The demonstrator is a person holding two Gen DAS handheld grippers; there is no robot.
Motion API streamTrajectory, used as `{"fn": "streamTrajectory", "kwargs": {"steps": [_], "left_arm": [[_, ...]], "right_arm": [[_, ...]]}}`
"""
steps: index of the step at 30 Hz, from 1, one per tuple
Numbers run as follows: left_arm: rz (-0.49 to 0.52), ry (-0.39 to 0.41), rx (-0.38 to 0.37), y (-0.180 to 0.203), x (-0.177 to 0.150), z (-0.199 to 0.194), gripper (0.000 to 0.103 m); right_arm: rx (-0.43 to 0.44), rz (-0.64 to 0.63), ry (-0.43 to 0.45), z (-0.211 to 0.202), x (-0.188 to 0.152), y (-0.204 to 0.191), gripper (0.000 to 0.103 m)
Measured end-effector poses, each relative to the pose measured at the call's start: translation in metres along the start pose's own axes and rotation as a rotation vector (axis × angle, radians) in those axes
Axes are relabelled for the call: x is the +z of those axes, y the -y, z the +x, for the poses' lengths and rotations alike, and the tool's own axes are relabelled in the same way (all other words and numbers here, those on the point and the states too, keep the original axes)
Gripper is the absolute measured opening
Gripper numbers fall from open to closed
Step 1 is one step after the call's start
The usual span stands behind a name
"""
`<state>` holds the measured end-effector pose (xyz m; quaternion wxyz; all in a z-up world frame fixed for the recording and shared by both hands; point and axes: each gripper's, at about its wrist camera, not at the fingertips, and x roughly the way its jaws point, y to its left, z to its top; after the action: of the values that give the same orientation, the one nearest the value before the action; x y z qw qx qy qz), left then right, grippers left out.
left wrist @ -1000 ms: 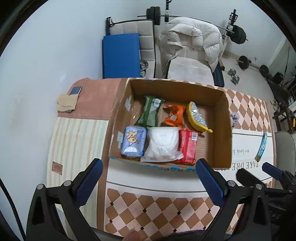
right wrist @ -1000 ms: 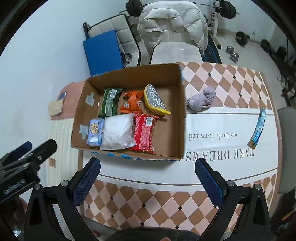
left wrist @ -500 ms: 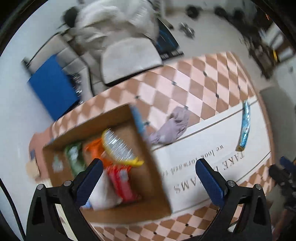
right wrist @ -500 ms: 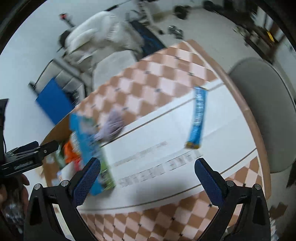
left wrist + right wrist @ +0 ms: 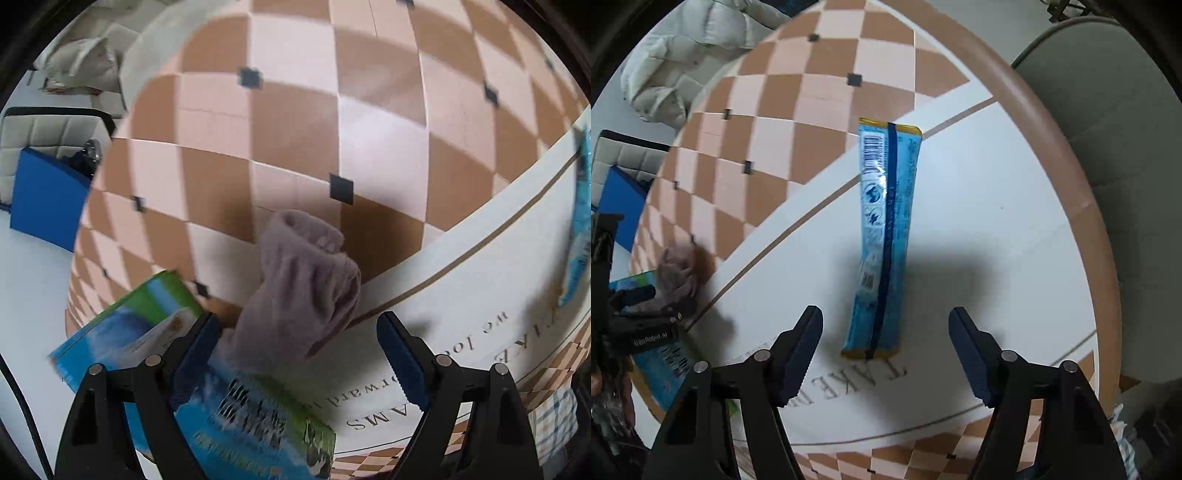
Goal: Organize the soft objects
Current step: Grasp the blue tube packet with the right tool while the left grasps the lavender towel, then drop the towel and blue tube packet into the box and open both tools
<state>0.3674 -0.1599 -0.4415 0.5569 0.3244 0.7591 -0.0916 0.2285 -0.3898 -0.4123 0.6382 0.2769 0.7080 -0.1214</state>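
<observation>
Left wrist view: the mauve sock (image 5: 306, 284) lies crumpled on my worktop (image 5: 461, 295), where the checked band meets the white one, touching the box (image 5: 155, 332) wall. My left tongs (image 5: 295, 354) gape wide around its near end. I judge I should drop lower, clear that wall, and close on the thick bunched middle. My right tongs (image 5: 884, 347), also wide and empty, straddle the near end of the blue packet (image 5: 882, 236) by the rounded worktop edge. Only the right view shows the packet whole; only the left shows the sock's folds.
</observation>
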Motion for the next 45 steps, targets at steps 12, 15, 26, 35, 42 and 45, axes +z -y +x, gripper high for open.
{"fn": "streamTrajectory", "kwargs": {"steps": [12, 15, 26, 35, 42, 45], "left_arm": [[-0.119, 0.005, -0.180, -0.012, -0.016, 0.011, 0.036], [-0.170, 0.055, -0.212, -0.013, -0.036, 0.000, 0.035], [-0.393, 0.344, -0.471, -0.077, -0.184, -0.084, 0.035], [-0.545, 0.301, -0.495, -0.196, -0.230, -0.059, 0.036], [-0.553, 0.191, -0.621, -0.227, -0.197, -0.024, 0.036], [-0.541, 0.155, -0.682, -0.229, -0.179, -0.013, 0.036]], "right_arm": [[-0.086, 0.005, -0.053, 0.033, 0.029, -0.018, 0.022], [-0.082, -0.033, -0.041, 0.022, 0.023, -0.028, 0.016], [0.154, -0.298, 0.063, -0.074, -0.091, -0.134, 0.016], [0.178, -0.564, 0.078, -0.090, -0.177, -0.269, 0.016], [0.103, -0.586, 0.035, -0.051, -0.173, -0.323, 0.016], [0.094, -0.576, 0.010, -0.038, -0.170, -0.331, 0.016]]}}
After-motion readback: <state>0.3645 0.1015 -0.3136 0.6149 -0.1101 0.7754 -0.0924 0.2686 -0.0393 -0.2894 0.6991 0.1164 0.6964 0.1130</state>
